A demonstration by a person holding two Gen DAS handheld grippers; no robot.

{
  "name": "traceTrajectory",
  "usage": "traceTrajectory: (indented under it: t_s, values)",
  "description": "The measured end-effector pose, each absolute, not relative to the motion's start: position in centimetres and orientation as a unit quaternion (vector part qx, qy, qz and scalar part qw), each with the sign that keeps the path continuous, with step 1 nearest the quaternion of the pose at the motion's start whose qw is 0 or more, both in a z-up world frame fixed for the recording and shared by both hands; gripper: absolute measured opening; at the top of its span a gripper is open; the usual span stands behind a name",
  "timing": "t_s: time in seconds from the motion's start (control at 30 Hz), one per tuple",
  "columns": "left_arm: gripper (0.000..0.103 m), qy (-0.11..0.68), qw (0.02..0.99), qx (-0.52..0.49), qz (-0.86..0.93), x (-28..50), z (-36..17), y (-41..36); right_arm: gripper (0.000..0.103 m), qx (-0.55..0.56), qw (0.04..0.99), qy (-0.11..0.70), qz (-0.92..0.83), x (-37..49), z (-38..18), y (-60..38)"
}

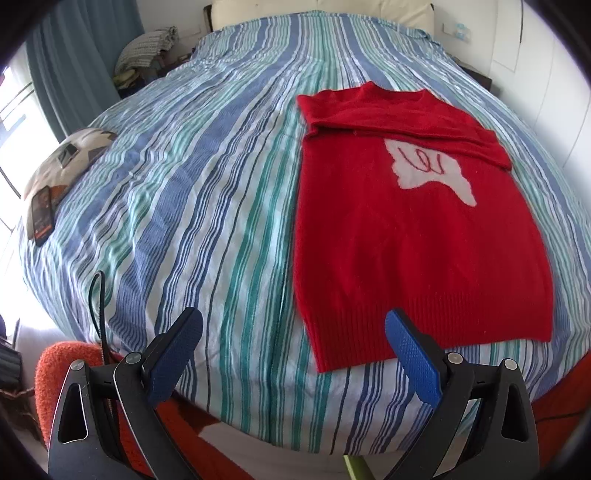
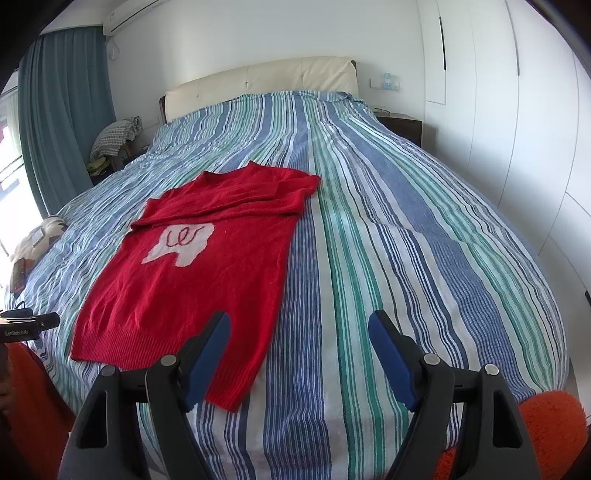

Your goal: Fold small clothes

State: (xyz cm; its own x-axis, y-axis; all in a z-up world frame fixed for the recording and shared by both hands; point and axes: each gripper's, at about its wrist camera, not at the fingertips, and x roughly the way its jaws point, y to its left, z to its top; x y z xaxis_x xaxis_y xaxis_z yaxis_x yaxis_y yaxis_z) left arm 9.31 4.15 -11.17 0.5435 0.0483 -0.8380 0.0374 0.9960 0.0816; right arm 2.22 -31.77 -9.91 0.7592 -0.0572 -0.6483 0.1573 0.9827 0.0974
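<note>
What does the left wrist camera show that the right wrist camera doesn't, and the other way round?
Only the left wrist view shows the open left gripper and a black cord on the bed edge. Only the right wrist view shows the open right gripper, the air conditioner and the whole headboard. Both show the red sweater lying flat with its sleeves folded across the chest, the striped bedspread, the phone on a cushion, and the blue curtain.

sweater [image 1: 413, 236] on bed [image 1: 207, 192], phone [image 1: 41, 215] far left
</note>
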Motion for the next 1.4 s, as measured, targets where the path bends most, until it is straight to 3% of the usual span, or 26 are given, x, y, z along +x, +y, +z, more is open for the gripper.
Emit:
traceTrajectory:
  t_s: [0.8,0.97,1.33,1.4]
  values:
    - [0.100,0.490,0.871,0.040,0.004,9.3,-12.4,5.0,0.076,0.086,0.929,0.356,-0.059,2.6,-10.7,-32.2]
    - [0.100,0.504,0.863,-0.015,0.000,9.7,-13.0,7.7,0.076,0.130,0.925,0.350,-0.068,2.1,-9.9,-34.1]
    - [0.097,0.565,0.818,-0.076,-0.079,10.5,-17.4,7.4,0.076,0.246,0.841,0.474,0.090,4.6,-15.7,-31.6]
    - [0.087,0.570,0.812,-0.087,-0.085,10.8,-17.8,7.5,0.073,0.271,0.822,0.493,0.092,5.3,-17.2,-31.7]
